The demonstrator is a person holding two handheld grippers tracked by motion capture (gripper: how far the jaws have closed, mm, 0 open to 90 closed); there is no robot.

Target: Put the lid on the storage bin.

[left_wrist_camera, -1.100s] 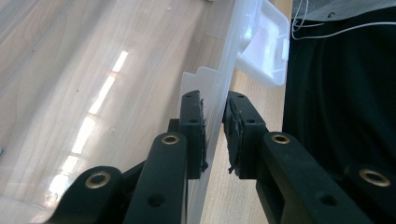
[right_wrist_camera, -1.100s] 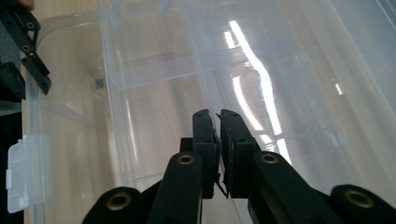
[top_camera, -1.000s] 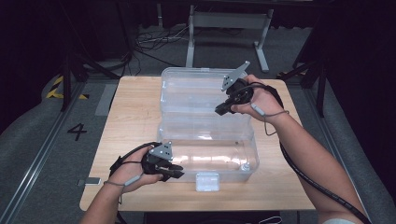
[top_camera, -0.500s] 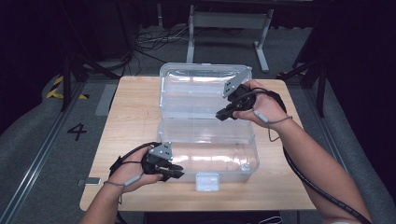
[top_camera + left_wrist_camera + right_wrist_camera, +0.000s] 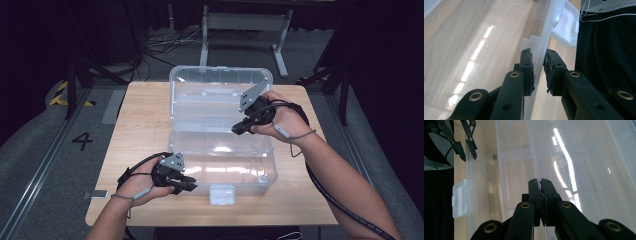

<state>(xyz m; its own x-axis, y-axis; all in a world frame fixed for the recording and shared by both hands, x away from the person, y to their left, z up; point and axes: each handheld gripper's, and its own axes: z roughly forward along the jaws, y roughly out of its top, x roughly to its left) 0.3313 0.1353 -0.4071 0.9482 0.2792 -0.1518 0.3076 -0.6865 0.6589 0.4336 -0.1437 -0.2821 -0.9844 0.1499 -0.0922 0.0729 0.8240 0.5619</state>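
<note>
I am counting one clear plastic storage box (image 5: pixel 220 150) lying open on one wooden table (image 5: pixel 145 125), with one lid (image 5: pixel 210 92) and one white latch (image 5: pixel 222 194) (the latch sitting at the near edge). I am seeing two hands working here, each holding one gripper: the left gripper (image 5: pixel 189 184) and the right gripper (image 5: pixel 237 129), two in all.

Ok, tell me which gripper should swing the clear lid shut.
Right. The right gripper is shut on what looks like the lid edge; the left gripper is open, straddling the box front wall.
</note>
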